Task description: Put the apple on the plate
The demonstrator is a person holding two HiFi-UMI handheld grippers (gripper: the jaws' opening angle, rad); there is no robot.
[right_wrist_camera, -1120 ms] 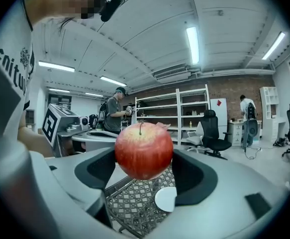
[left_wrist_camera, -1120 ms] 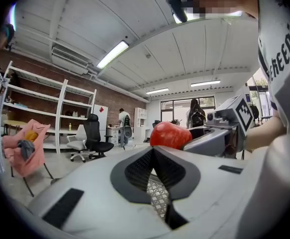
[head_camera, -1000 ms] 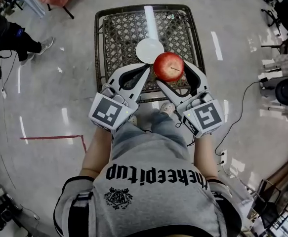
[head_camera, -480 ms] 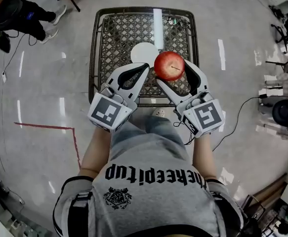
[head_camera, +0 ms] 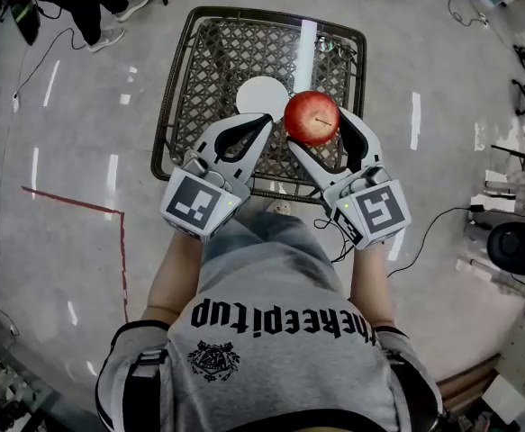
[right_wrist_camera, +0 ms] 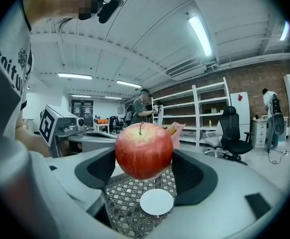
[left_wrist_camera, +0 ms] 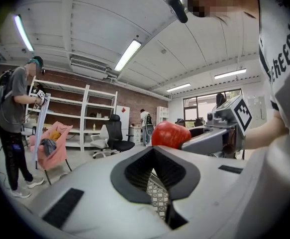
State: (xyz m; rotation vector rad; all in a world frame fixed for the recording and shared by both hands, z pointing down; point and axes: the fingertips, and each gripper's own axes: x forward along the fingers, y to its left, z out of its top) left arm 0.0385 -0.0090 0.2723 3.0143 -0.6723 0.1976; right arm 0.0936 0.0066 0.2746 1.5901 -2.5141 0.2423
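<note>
A red apple [head_camera: 312, 117] hangs in the air with my right gripper [head_camera: 316, 121] shut on it, over the near right part of a metal lattice table [head_camera: 210, 61]. A small white plate [head_camera: 258, 95] lies on the table's middle, just left of and beyond the apple. In the right gripper view the apple [right_wrist_camera: 144, 151] fills the jaws, with the plate [right_wrist_camera: 156, 201] below it on the lattice. My left gripper [head_camera: 266, 121] is shut and holds nothing, its tips close to the apple's left side. The left gripper view shows the apple [left_wrist_camera: 170, 134] just past its closed jaws.
A person [head_camera: 91, 7] stands on the floor beyond the table's far left corner. A red tape line [head_camera: 73, 203] marks the floor at the left. Cables and office chairs [head_camera: 514, 241] lie to the right. Shelves [right_wrist_camera: 204, 113] and a black chair [right_wrist_camera: 233, 133] stand further off.
The view has swung: table, plate and floor marks have shifted a little under the grippers. Both grippers keep the same pose, and the apple stays in the right one.
</note>
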